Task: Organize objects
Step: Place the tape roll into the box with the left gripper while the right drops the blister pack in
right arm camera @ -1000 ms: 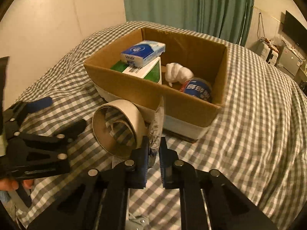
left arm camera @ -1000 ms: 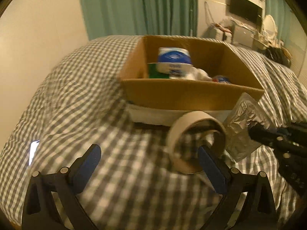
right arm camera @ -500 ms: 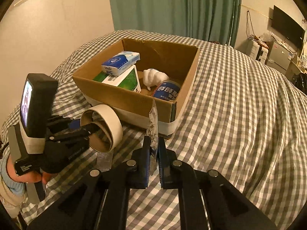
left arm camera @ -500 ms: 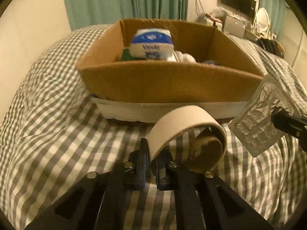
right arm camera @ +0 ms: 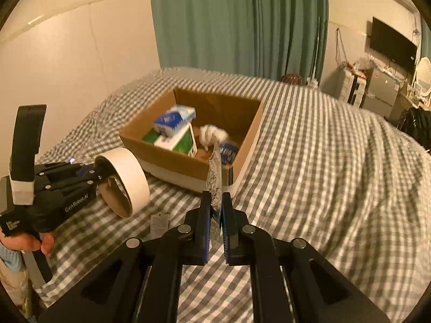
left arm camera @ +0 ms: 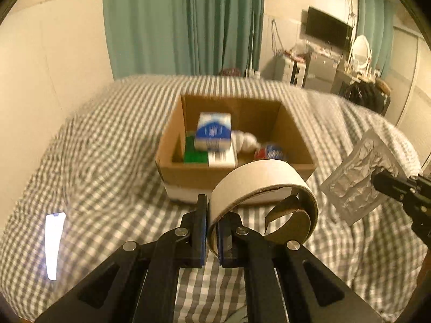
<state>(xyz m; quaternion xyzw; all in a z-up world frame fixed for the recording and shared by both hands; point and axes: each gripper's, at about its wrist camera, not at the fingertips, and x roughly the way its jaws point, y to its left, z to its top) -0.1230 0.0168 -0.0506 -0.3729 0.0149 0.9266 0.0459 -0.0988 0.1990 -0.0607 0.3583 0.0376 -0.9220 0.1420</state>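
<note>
The left gripper (left arm camera: 212,212) is clamped tight on the wall of a cardboard tape ring (left arm camera: 262,188), its jaws pinching the ring's left edge and holding it up off the checked bedspread (left arm camera: 94,188), just on the near side of the cardboard box (left arm camera: 231,173). From the right wrist view the same ring (right arm camera: 126,180) hangs to the left of the box's (right arm camera: 175,161) near corner, clear of it. The right gripper (right arm camera: 215,210) has its jaws closed on a crinkled silver foil packet (right arm camera: 214,177), which stands up on edge between them; in the left wrist view that packet (left arm camera: 358,180) shows flat-on to the right of the ring and apart from it, also lifted above the bed. The box sits in the middle of the bed and holds a blue-and-white tissue pack (left arm camera: 213,132) lying on a green-and-white carton (right arm camera: 179,140), a white bundle (left arm camera: 246,141) beside them, and a blue-labelled can (left arm camera: 270,152) at the right. A small flat grey item (right arm camera: 159,222) lies on the bedspread near the right gripper.
</note>
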